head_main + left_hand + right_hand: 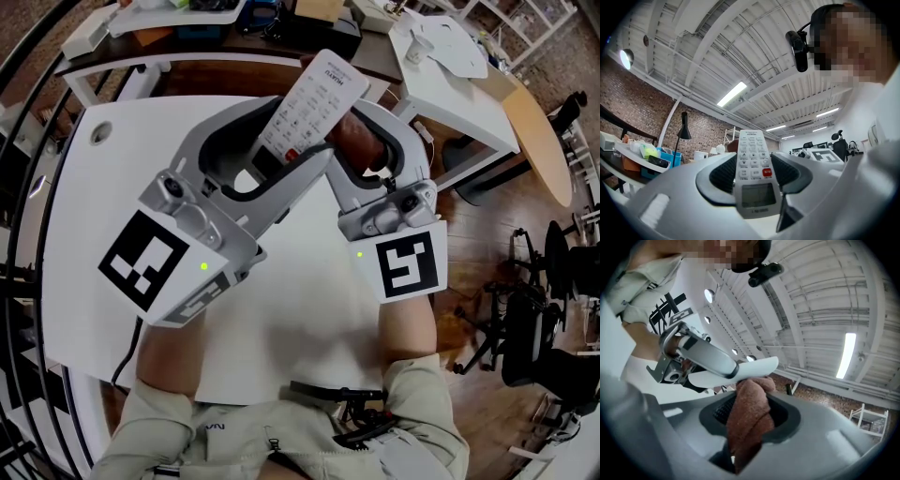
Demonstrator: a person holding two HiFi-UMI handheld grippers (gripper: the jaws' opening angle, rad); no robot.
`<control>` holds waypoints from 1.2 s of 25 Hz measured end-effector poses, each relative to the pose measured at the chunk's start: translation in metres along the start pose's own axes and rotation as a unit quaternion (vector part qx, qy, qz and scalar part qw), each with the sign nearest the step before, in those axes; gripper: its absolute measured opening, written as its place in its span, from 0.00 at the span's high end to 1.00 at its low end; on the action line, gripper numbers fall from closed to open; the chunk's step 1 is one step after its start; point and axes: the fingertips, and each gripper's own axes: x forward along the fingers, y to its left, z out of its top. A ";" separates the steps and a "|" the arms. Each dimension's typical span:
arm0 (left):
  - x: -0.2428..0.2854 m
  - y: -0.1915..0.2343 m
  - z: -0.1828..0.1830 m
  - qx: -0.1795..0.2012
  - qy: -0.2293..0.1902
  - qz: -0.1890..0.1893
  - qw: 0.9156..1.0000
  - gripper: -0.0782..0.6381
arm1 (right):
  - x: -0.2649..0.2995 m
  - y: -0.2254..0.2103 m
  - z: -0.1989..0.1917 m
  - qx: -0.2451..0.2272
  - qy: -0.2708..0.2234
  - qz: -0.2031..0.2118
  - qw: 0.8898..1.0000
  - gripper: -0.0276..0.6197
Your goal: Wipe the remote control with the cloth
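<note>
A white remote control (314, 101) with grey buttons and one red button stands tilted up over the white table (112, 187). My left gripper (284, 155) is shut on its lower end, just above the small display (755, 194). From the right, my right gripper (361, 142) is shut on a bunched brown cloth (356, 139). In the right gripper view the cloth (747, 413) touches the plain back of the remote (745, 371). In the left gripper view the remote (752, 159) faces the camera and the cloth is almost wholly hidden behind it.
A cluttered desk (187, 23) runs along the table's far edge. A second white desk (459, 70) and black office chairs (553, 356) stand to the right. A black device (352, 405) lies by the person's waist at the near edge.
</note>
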 end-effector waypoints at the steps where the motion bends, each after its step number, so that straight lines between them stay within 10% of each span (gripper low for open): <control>1: -0.001 0.002 0.001 -0.001 -0.001 0.003 1.000 0.55 | 0.001 0.004 -0.001 -0.001 0.002 0.006 1.000 0.76; 22: -0.014 0.023 0.010 -0.017 -0.017 0.032 0.999 0.55 | 0.011 0.090 -0.014 -0.087 0.029 0.167 0.982 0.76; 30: -0.009 0.013 0.007 -0.017 -0.006 0.010 1.000 0.55 | 0.003 0.004 -0.020 -0.045 0.048 0.000 0.998 0.76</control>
